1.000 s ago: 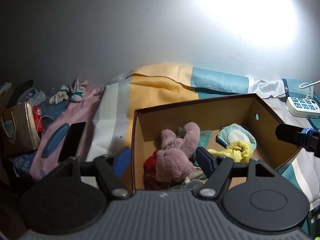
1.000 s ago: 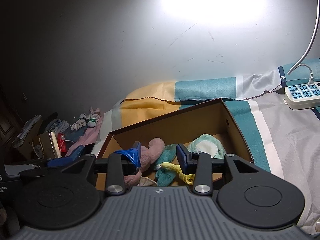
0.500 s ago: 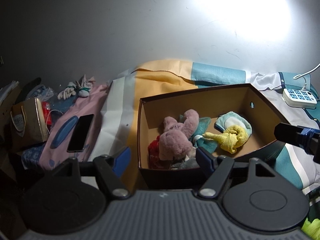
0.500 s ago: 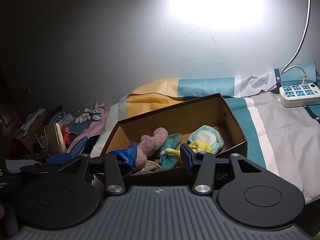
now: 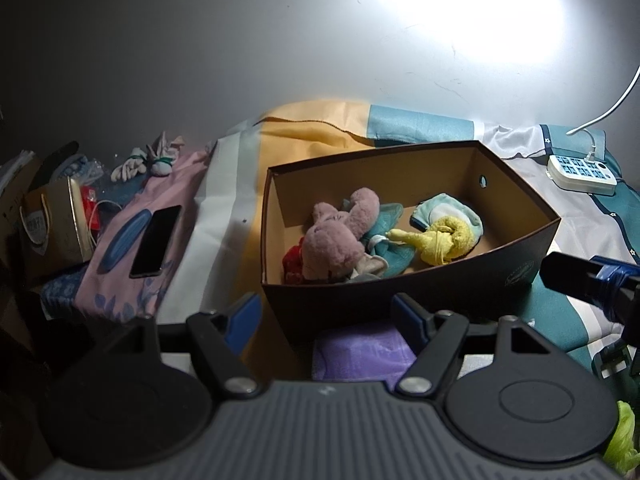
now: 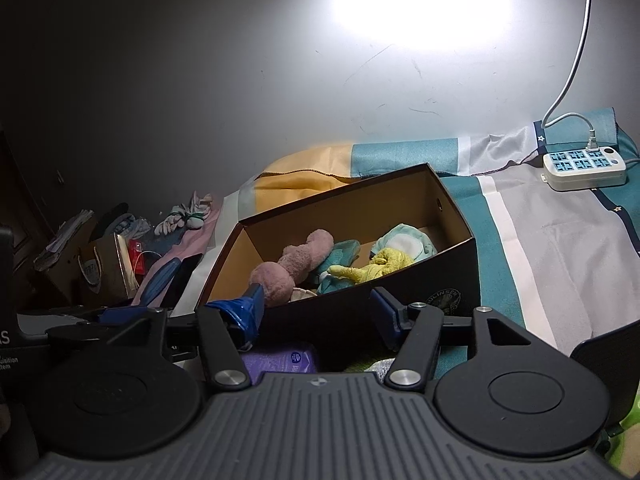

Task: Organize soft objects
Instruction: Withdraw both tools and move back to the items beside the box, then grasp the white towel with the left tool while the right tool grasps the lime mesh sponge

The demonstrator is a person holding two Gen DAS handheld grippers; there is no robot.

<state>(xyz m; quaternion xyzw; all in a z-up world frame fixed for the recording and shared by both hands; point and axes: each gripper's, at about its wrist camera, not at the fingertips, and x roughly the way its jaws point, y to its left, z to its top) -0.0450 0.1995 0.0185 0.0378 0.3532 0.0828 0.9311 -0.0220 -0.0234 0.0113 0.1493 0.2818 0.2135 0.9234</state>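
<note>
With both the left gripper and the right gripper spread and empty, the right's jaws having just been opening, near the cardboard box holding the pink plush, a hasty reach risked shoving it.

A single hard light strikes the wall high and right of centre, blowing out to a white glare patch with no detail; the right wrist view shows the same burnt-out spot. Brightness falls off quickly to the left, where the clutter sits in deep gloom and is hard to read. The box is lit well inside, its near wall in shadow. Both gripper bodies in the foreground are dark and slightly soft. Fisheye bending curves straight edges, and the corners vignette to black. Distant detail is a little grainy.
</note>
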